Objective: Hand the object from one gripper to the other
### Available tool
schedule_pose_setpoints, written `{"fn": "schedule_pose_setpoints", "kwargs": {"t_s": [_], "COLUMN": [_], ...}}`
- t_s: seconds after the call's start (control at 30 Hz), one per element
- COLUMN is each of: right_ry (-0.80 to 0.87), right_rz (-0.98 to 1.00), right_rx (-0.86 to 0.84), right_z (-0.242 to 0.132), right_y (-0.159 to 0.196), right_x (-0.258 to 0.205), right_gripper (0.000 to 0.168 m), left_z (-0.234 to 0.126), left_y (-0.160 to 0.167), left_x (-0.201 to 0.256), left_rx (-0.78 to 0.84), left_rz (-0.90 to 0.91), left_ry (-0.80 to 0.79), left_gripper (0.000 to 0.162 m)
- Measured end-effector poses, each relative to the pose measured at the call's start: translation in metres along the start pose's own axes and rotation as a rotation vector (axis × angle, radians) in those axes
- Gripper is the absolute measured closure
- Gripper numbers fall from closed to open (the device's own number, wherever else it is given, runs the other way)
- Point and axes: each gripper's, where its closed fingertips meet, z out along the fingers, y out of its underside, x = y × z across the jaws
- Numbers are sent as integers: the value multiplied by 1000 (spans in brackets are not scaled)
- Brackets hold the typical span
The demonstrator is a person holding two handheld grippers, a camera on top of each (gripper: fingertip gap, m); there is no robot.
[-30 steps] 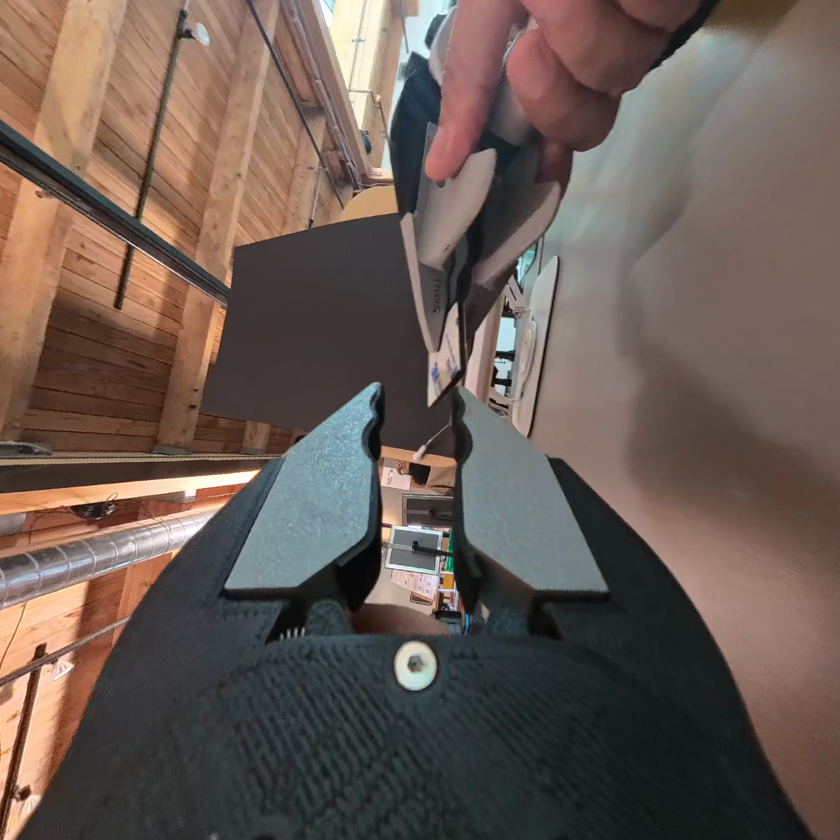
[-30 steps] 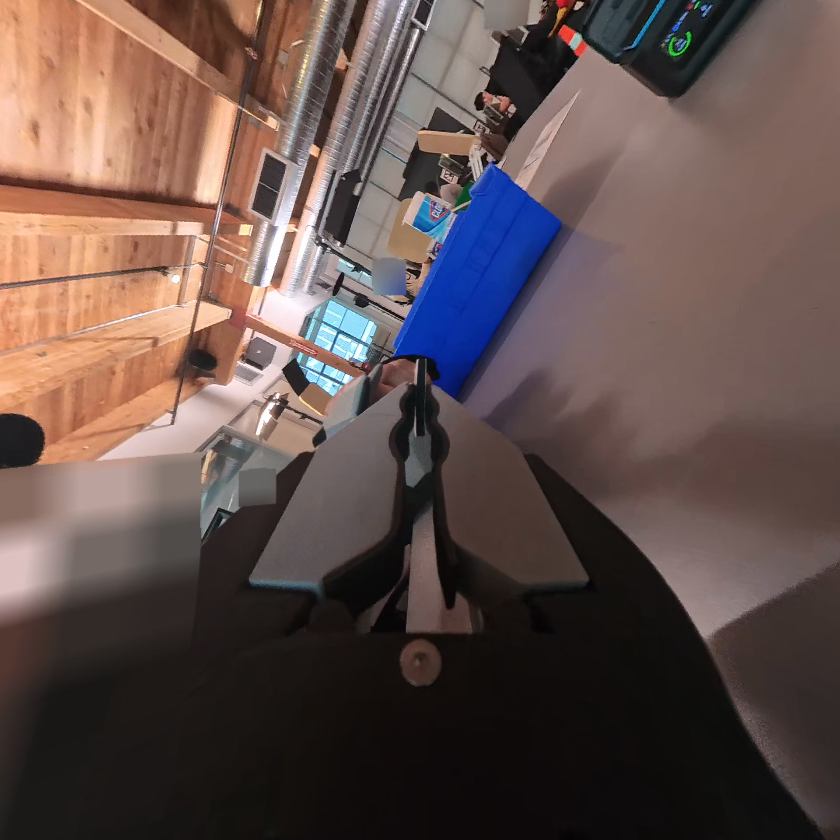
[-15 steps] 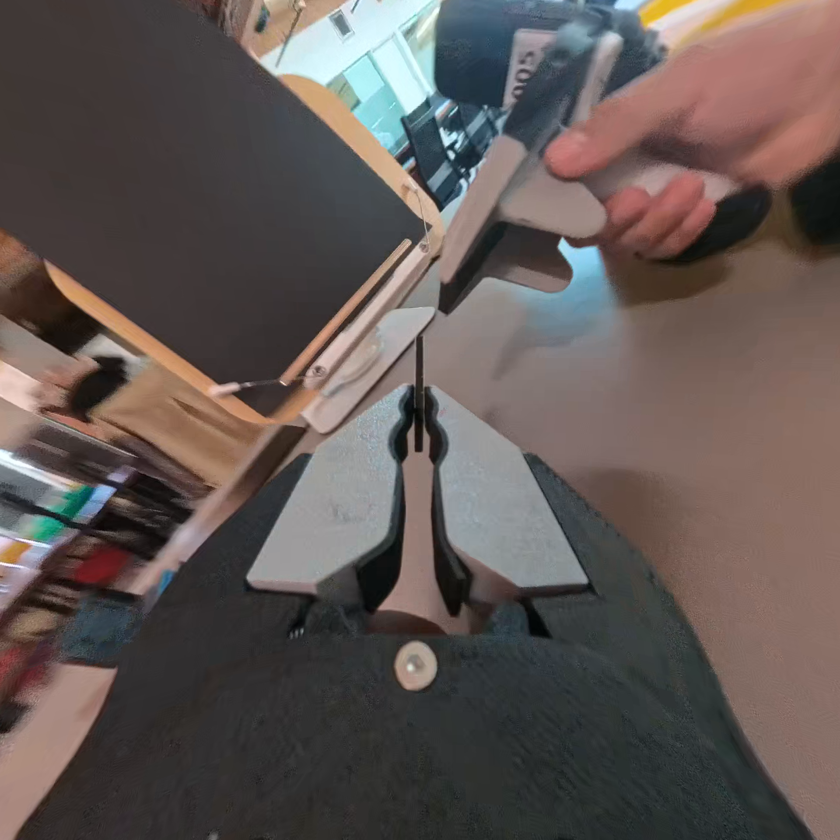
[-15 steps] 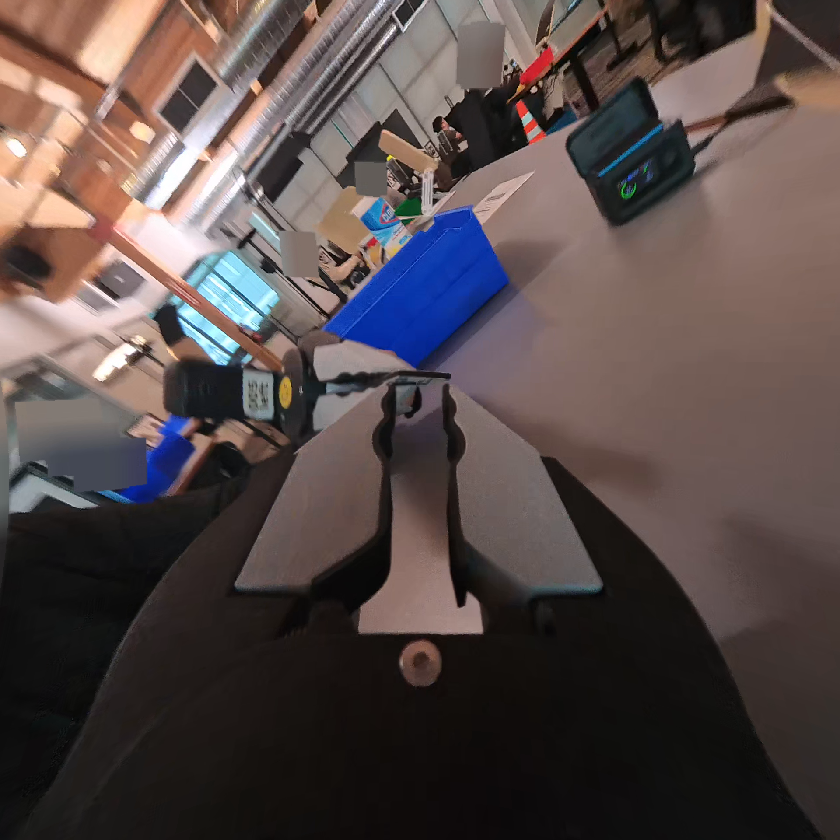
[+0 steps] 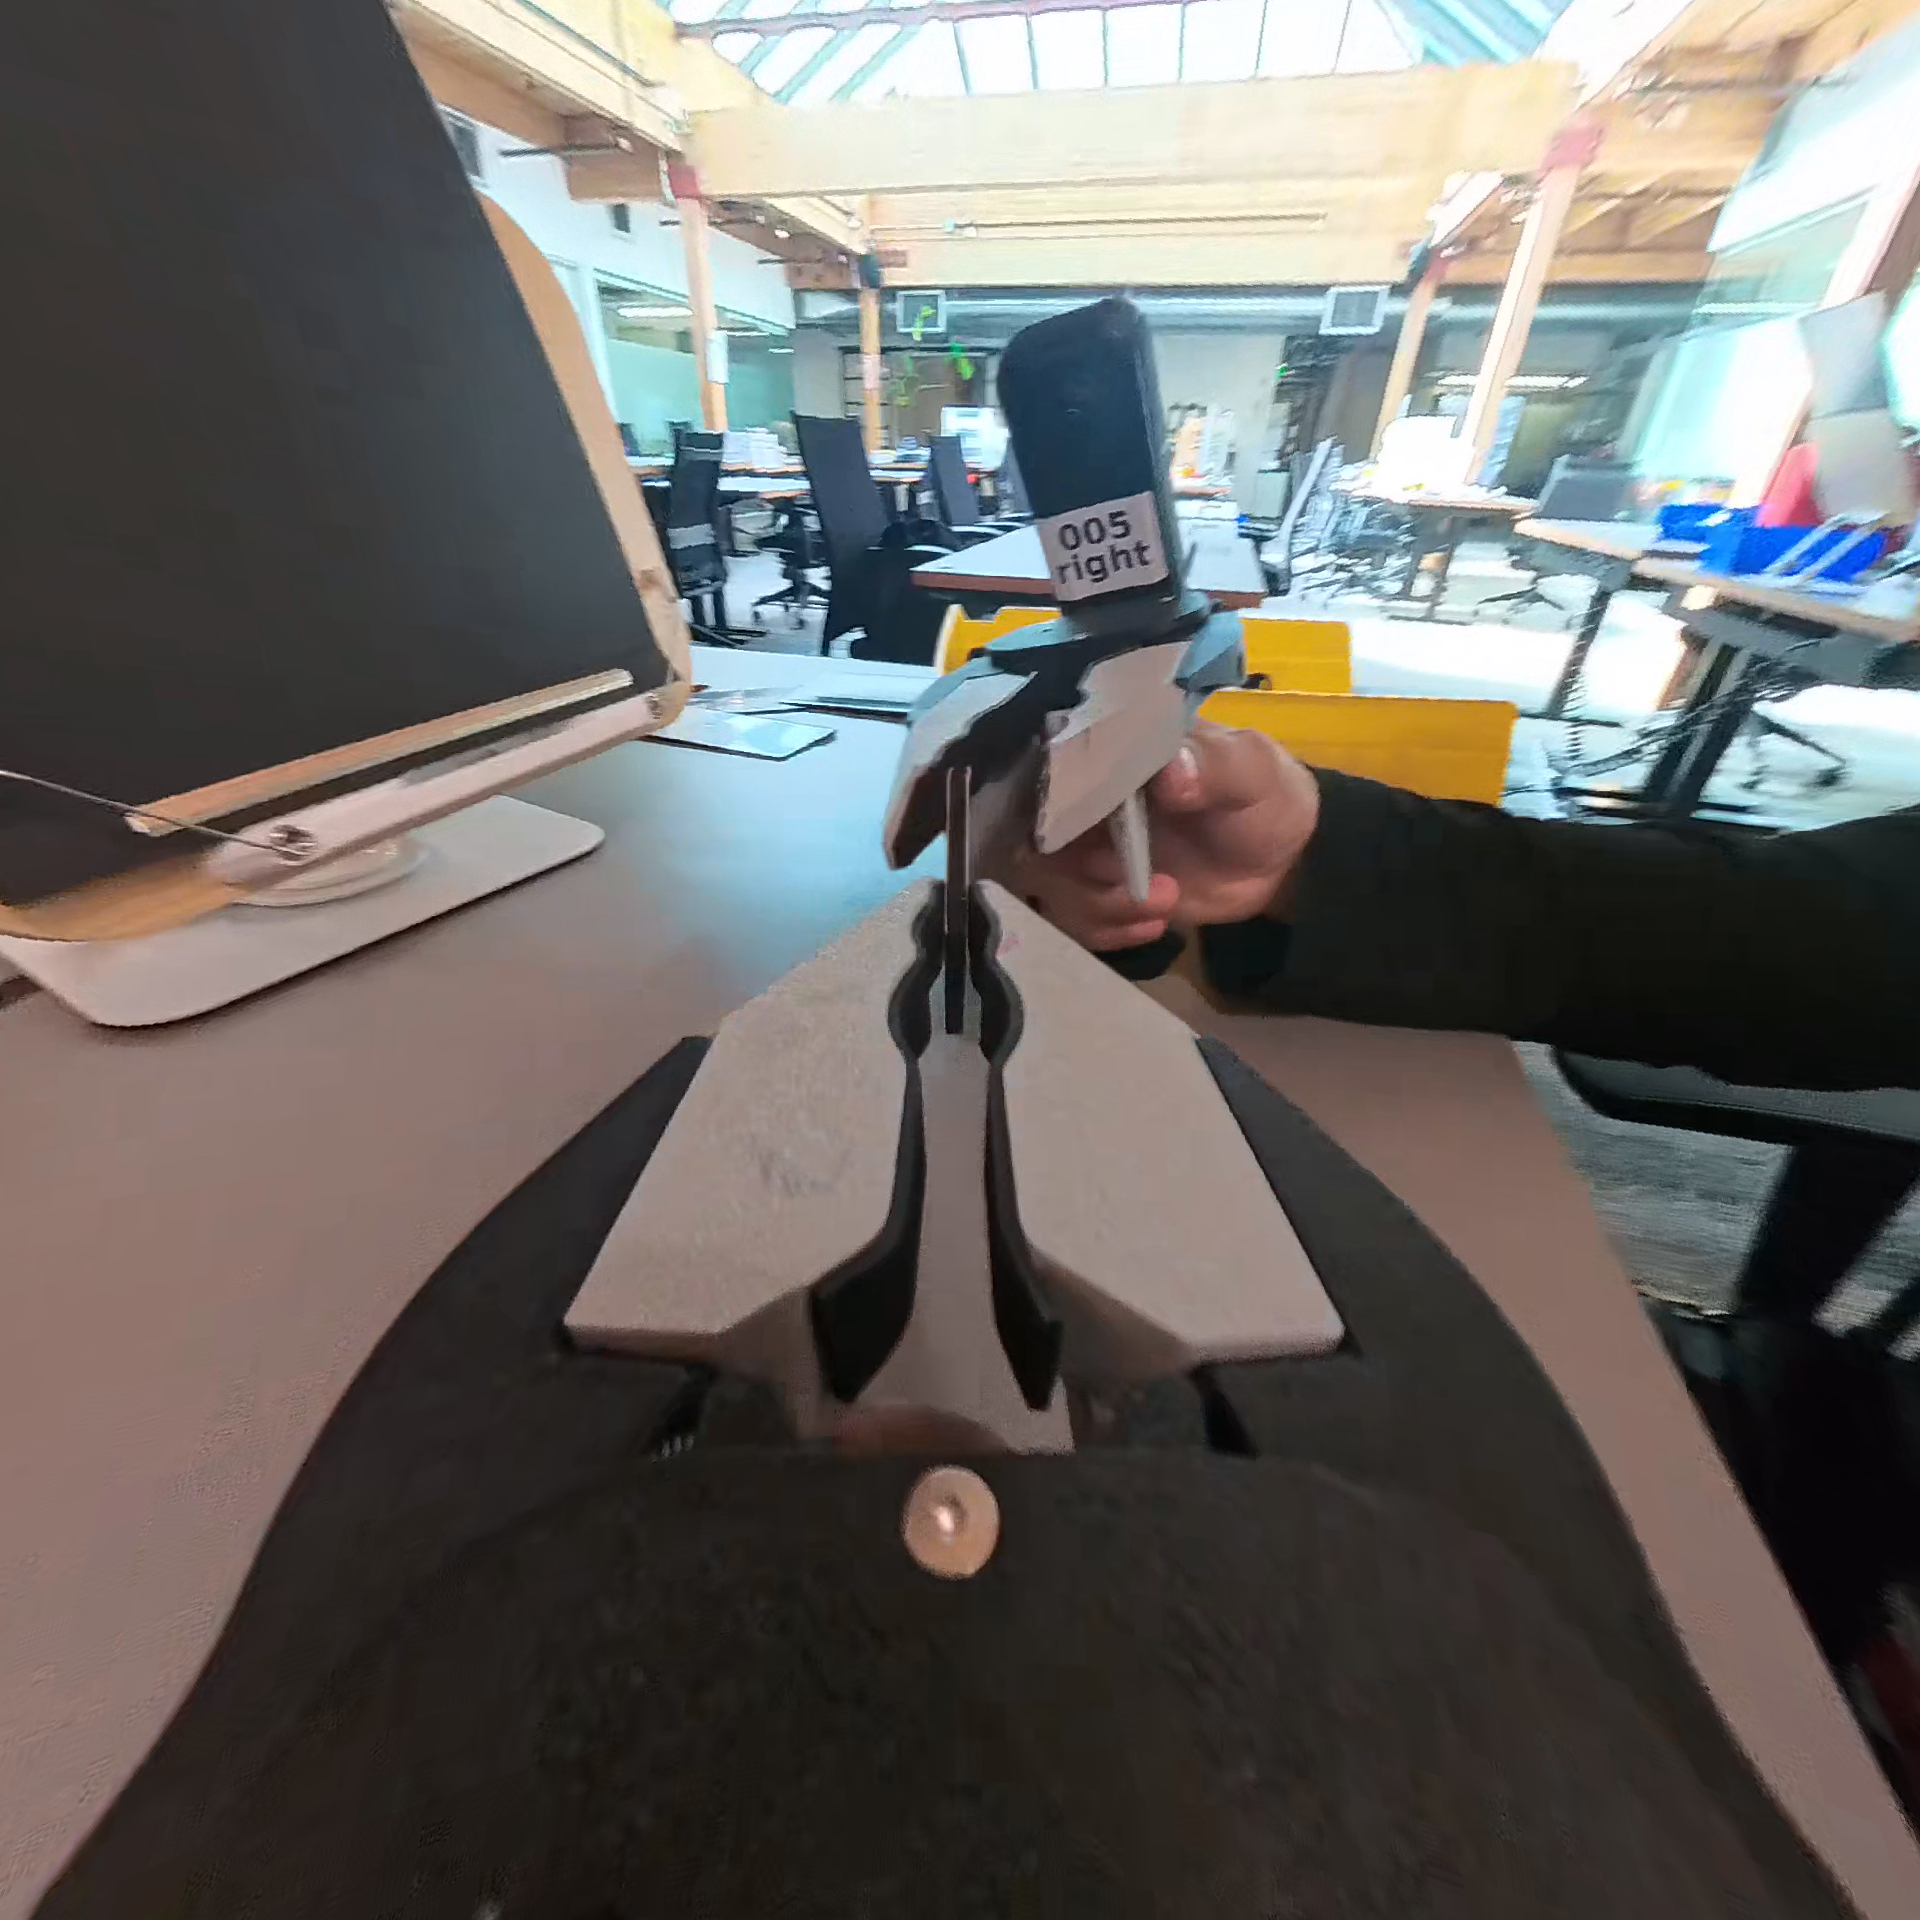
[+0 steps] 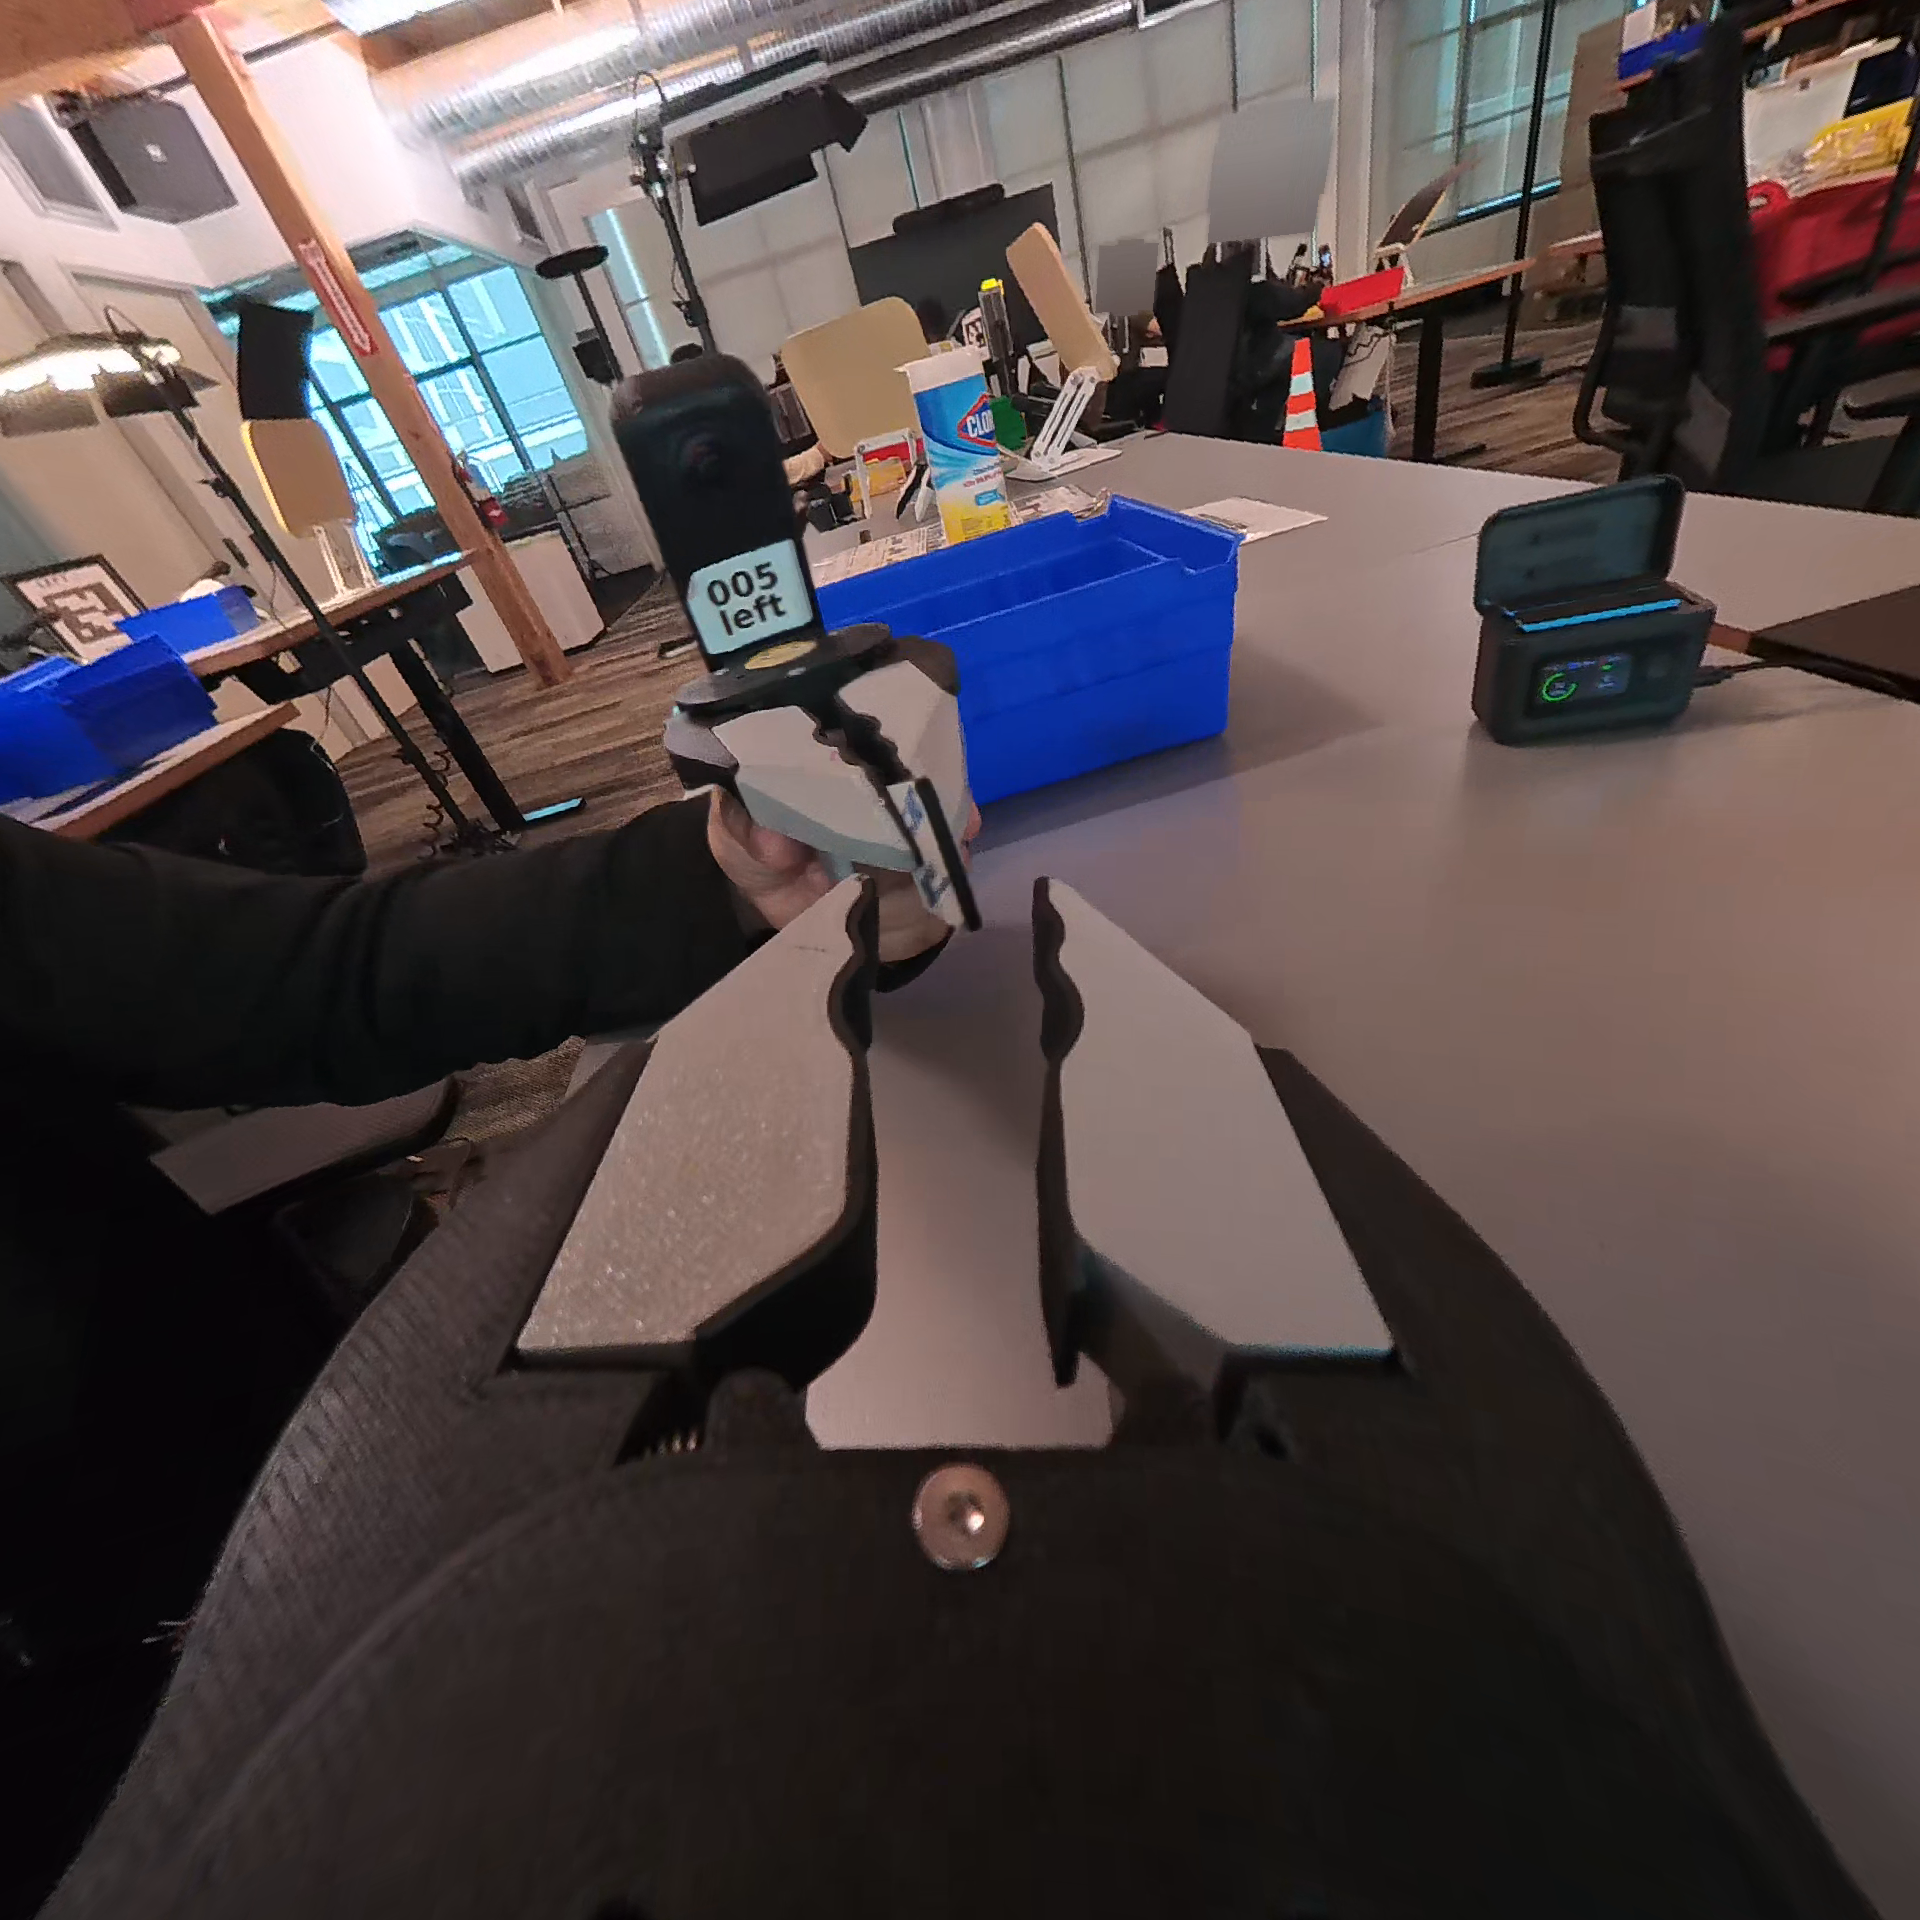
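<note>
Card [image 5: 957,899] sits edge-on between the tips of your left gripper [image 5: 954,940], which is closed tight on its lower part; the upper part stands free above the tips. In the right wrist view the same card [image 6: 932,858] shows as a thin, dark-edged flat piece sticking out of that gripper, just beyond your right gripper [image 6: 954,902].

Your right gripper is spread wide and holds nothing; the card lies off its left fingertip [image 6: 854,914], not between the two.

Judging by this, the card is with the left and the handover looks done. The risks now:
- The grip is only on a narrow strip at the tips, so a quick swing or a knock could let the card pivot or slide out onto the table [image 5: 312,1195].
- The right gripper is still very near; pulling it away sideways could catch the card's free end and lever it loose.
- Easing the left grip now would drop it.
</note>
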Motion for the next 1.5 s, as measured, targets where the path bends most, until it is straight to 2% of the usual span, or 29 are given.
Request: {"fn": "schedule_pose_setpoints", "kwargs": {"t_s": [0.07,0.1,0.13,0.2,0.3,0.4,0.47,0.57,0.67,0.73,0.87,1.0,1.07,1.13,1.27,1.37,1.5], "right_ry": [-2,-9,-13,15,33,47,41,20,-23,-57,-78,-159,-174,-169,-85,39,59], "right_rz": [-14,-24,-43,-76,9,171,286,436,559,621,693,755,758,730,584,422,213], "right_rx": [-25,-38,-53,-74,-67,-8,47,70,54,24,-48,-68,-76,-72,-29,-33,-31], "right_z": [3,4,5,4,0,-13,-22,-30,-28,-23,-15,-10,-7,-8,-14,-19,-15], "right_y": [4,6,8,11,10,3,-3,-2,5,12,26,29,31,29,17,13,3], "right_x": [-2,-4,-6,-4,5,20,28,35,35,31,27,16,13,14,23,33,24], "right_gripper": [143,148,163,166,168,168,168,168,168,168,168,168,168,160,145,137,132], "left_z": [2,3,4,5,5,5,6,6,9,11,13,14,16,16,15,9,5], "left_y": [0,1,3,6,13,22,29,34,42,37,34,35,36,36,33,29,23], "left_x": [3,4,6,4,-5,-10,-16,-24,-25,-24,-22,-18,-15,-15,-17,-26,-27], "left_rx": [9,2,-9,-25,-70,-134,-183,-237,-322,-319,-322,-334,-341,-338,-262,-217,-159], "left_rz": [-20,-21,-18,0,58,163,302,622,982,1167,1300,1378,1365,1267,814,580,323], "left_ry": [19,23,31,10,-69,-129,-199,-334,-428,-503,-538,-522,-504,-486,-383,-353,-279], "left_gripper": [162,161,161,159,137,129,126,126,126,126,123,147,152,160,160,161,162]}}
